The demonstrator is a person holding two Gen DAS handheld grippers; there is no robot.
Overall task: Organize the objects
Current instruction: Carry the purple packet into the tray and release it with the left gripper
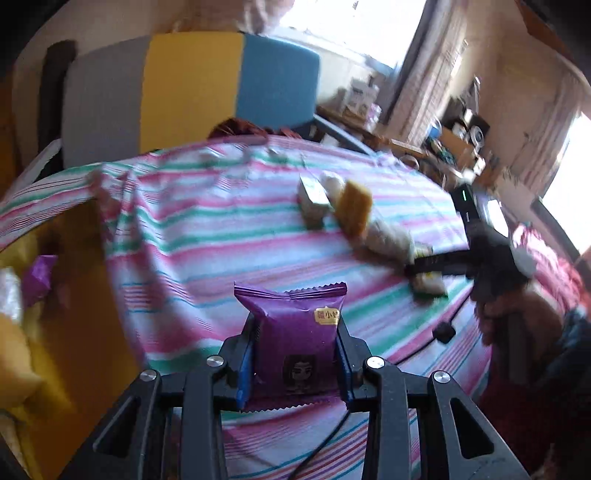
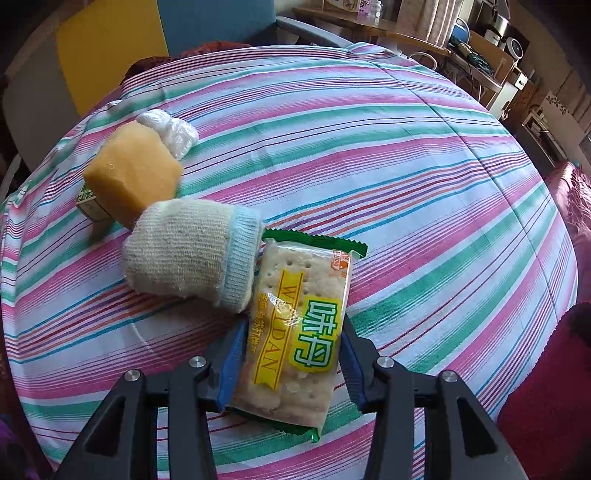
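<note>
**Both grippers on snack packs**

Left wrist: the left gripper (image 1: pixel 293 354) pinches a purple pack (image 1: pixel 295 332), held above the striped cloth (image 1: pixel 207 236).

Right wrist: the right gripper (image 2: pixel 291 354) clasps a cracker pack (image 2: pixel 295 325) lying on the cloth, touching a sock (image 2: pixel 188 251); a sponge (image 2: pixel 133 173) lies beyond.

The setting was a lived-in home room. A round table under a pink, green and white striped cloth (image 2: pixel 369 155) stood before a grey, yellow and blue upholstered chair (image 1: pixel 192 85), with cluttered wooden shelving (image 1: pixel 461 140) and bright windows (image 1: pixel 351 29).
</note>
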